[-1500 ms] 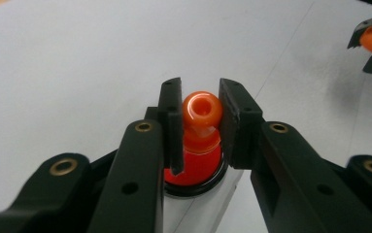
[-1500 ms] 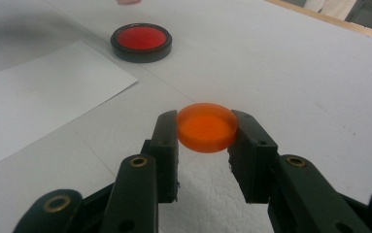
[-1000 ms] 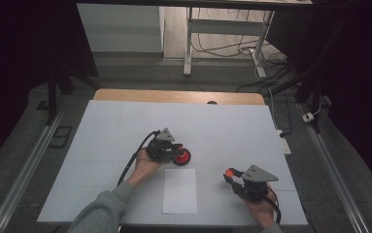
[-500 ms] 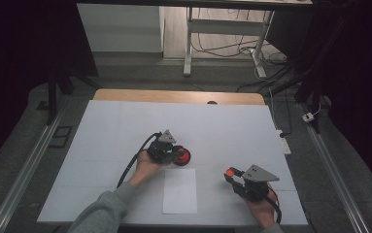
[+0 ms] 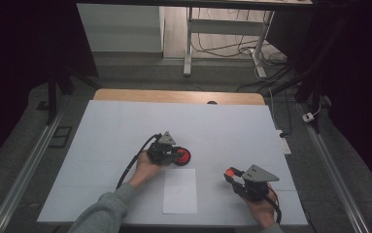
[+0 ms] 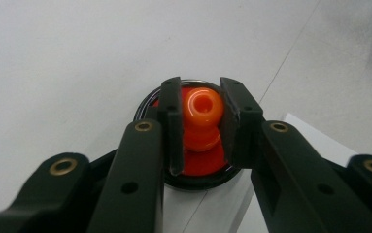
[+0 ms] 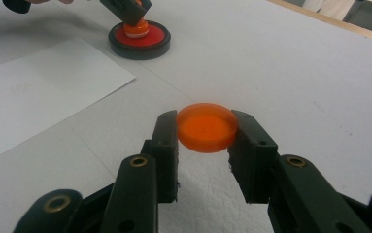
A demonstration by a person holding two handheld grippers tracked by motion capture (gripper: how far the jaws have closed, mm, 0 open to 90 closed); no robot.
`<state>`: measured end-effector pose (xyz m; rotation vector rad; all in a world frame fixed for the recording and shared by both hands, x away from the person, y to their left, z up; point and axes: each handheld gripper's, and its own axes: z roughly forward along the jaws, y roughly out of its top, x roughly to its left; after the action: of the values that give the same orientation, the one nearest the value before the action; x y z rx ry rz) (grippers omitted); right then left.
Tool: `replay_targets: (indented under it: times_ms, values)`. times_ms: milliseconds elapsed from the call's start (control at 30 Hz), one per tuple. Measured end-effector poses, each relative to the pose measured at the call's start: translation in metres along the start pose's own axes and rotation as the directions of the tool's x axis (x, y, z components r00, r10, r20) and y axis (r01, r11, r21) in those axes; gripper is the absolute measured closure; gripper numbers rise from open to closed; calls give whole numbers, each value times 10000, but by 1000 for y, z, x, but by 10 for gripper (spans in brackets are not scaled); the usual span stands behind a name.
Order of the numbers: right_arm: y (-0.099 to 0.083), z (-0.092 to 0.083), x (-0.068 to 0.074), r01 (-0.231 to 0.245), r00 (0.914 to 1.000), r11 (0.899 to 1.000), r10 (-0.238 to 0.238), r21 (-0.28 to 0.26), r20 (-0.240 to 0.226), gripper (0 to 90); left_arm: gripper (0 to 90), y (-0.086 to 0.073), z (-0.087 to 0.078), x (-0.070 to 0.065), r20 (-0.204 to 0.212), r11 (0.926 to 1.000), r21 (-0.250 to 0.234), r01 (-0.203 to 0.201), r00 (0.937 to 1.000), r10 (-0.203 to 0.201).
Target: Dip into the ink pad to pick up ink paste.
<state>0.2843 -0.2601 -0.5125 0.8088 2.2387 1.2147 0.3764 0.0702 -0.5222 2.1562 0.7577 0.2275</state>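
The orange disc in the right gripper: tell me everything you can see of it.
The orange disc is a flat, round, translucent piece that looks like glossy plastic, with a smooth top face and a low straight rim. It lies level, clamped at its rim between the two black jaws of the right gripper, held just above the white table. In the high view it shows as a small orange spot at the gripper's tip, right of the paper sheet.

Clamping an orange disc [image 7: 207, 127] between the two black jaws of the right gripper [image 7: 206, 145], just above the white table [image 7: 295, 73]. Farther off, beside a sheet of paper [image 7: 38, 92], the left gripper [image 7: 127, 10] pressing an orange knob [image 7: 137, 27] onto a red-and-black round base [image 7: 140, 41].
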Motion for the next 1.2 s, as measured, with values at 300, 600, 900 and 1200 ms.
replay_targets:
  times_ms: [300,600,900,1200]
  values:
    - [0,-1,1,7,10000,10000,-7,-39,40,648,728,-2,1,-3,-186,9998,-73,-171,9997,169]
    - [0,-1,3,27,10000,10000,-27,-57,-13,648,728,-2,1,-5,-325,9995,-71,-310,9990,307]
    - [0,-2,3,39,10000,10000,-39,-41,15,648,729,-3,1,-6,-374,9995,-119,-303,9989,299]
    - [0,-2,3,67,10000,10000,-67,-35,27,648,729,-3,1,-5,-350,9993,-134,-353,9988,348]
